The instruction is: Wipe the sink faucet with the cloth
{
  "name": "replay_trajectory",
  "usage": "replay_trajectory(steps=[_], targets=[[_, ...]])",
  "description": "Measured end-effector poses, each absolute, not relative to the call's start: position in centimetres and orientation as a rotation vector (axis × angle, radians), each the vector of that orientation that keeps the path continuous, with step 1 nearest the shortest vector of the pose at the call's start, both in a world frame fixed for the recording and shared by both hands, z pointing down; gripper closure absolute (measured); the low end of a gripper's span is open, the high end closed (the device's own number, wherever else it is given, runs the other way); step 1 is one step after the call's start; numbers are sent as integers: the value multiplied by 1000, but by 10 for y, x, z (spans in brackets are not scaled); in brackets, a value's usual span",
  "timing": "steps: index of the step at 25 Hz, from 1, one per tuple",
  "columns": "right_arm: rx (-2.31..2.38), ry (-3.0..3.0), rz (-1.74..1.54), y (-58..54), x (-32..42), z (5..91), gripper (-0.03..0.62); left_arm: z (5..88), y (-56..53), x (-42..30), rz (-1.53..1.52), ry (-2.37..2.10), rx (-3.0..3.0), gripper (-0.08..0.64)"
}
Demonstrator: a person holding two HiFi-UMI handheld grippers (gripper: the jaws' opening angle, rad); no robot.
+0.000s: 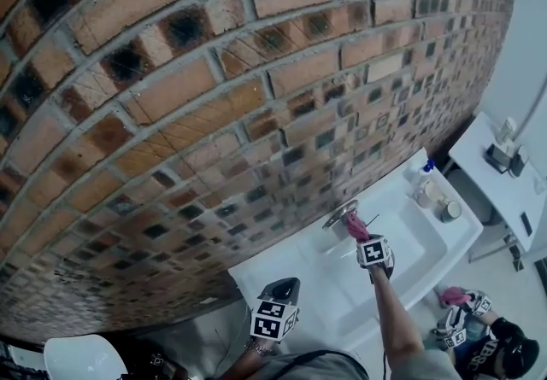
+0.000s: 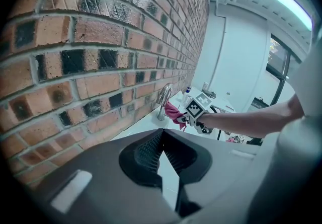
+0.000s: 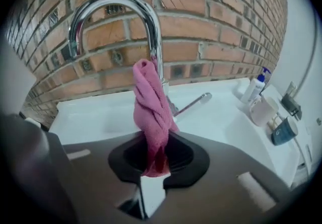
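A chrome gooseneck faucet (image 3: pixel 121 6) rises from a white sink (image 3: pixel 90 115) against a brick wall. Its lever handle (image 3: pixel 193 103) points toward the right. My right gripper (image 3: pixel 153 160) is shut on a twisted pink cloth (image 3: pixel 151 112), whose top rests against the faucet's upright neck. The head view shows the faucet (image 1: pixel 340 218), the cloth (image 1: pixel 356 227) and the right gripper (image 1: pixel 363 237) over the sink (image 1: pixel 427 242). My left gripper (image 1: pixel 282 289) hangs back at the sink's near-left corner. It (image 2: pixel 162 160) is shut and holds nothing, well short of the faucet (image 2: pixel 163 98).
A soap bottle (image 3: pixel 255 87), a white cup (image 3: pixel 261 110) and a dark cup (image 3: pixel 283 131) stand on the sink's right end. A white side table (image 1: pixel 504 173) stands further right. Another person with grippers (image 1: pixel 466 318) is on the floor at lower right.
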State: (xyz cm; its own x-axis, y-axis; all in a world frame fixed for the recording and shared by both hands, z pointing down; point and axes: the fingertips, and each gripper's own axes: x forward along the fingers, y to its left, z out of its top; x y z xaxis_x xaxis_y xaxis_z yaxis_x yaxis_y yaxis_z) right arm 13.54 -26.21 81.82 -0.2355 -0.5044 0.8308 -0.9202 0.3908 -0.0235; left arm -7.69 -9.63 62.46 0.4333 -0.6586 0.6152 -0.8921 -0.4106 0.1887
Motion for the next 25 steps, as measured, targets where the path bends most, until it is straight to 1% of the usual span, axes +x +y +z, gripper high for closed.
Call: replay_trajectory(steps=[2,6,8,13,17,20,25], targets=[[1310,-1841,737,-253,159,817,537,626,-94,-79,630,-1306,2192,541],[1608,-1811,754,-277,222,783,537,629,-94,-90,629,-1327,2165,541],[1603,-1822,820,-285,227,783,537,631,-96,-93,627,-1337,2154,541],[1224,-1908,851,-260,153,831,536,625,-100,-86,628,-1328,2174,541],[1033,-2009,753,-234,97,832,537,620,-97,-83,625,-1338,2187,541],[964,-2141,760,-208,64,802,535,618,-91,-86,618,-1362,2180,541],[1030,-2392,854,-159,22,699,535,605,-86,-87,561,-1401,2148,541]])
